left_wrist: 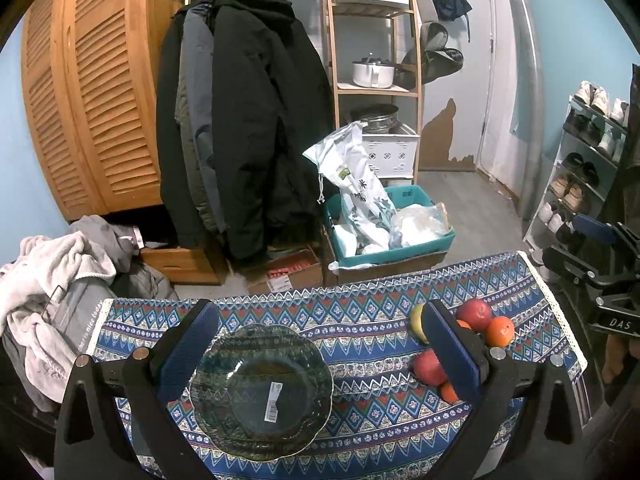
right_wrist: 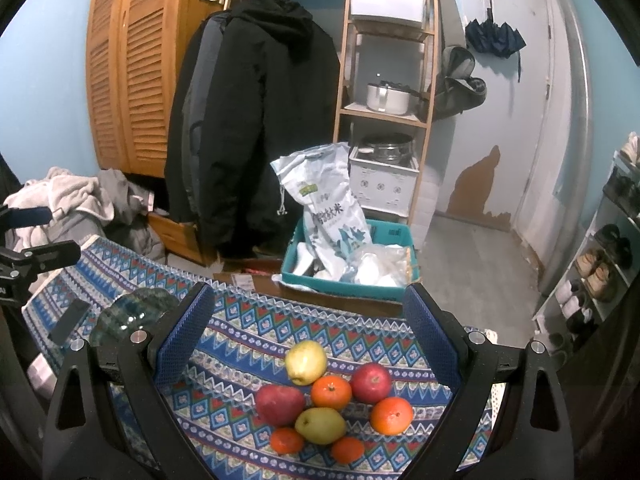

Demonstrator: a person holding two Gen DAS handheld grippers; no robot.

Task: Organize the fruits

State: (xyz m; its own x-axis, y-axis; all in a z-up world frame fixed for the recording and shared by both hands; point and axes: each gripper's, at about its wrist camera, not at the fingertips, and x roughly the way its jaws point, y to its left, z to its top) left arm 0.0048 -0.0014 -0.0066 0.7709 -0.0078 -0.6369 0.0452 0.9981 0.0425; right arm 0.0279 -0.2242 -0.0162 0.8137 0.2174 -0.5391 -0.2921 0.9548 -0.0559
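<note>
A dark green glass plate [left_wrist: 262, 390] with a white sticker lies on the patterned tablecloth [left_wrist: 360, 320], between the fingers of my open left gripper [left_wrist: 316, 344], which hovers over it. In the right wrist view a cluster of fruit lies on the cloth: a yellow apple [right_wrist: 306, 362], two red apples [right_wrist: 279, 404] [right_wrist: 371, 382], a green pear [right_wrist: 320, 426] and several oranges [right_wrist: 391, 415]. My right gripper [right_wrist: 308, 328] is open above the fruit and holds nothing. The plate's edge [right_wrist: 132, 314] shows at the left there. The left wrist view shows part of the fruit [left_wrist: 474, 314] beside its right finger.
Past the table's far edge stands a teal crate [left_wrist: 390, 226] with bags, on cardboard boxes. Dark coats [left_wrist: 240, 120] hang behind, next to a wooden wardrobe [left_wrist: 92, 92] and a shelf with pots [left_wrist: 374, 72]. A clothes pile [left_wrist: 52, 280] lies left; a shoe rack [left_wrist: 580, 172] stands right.
</note>
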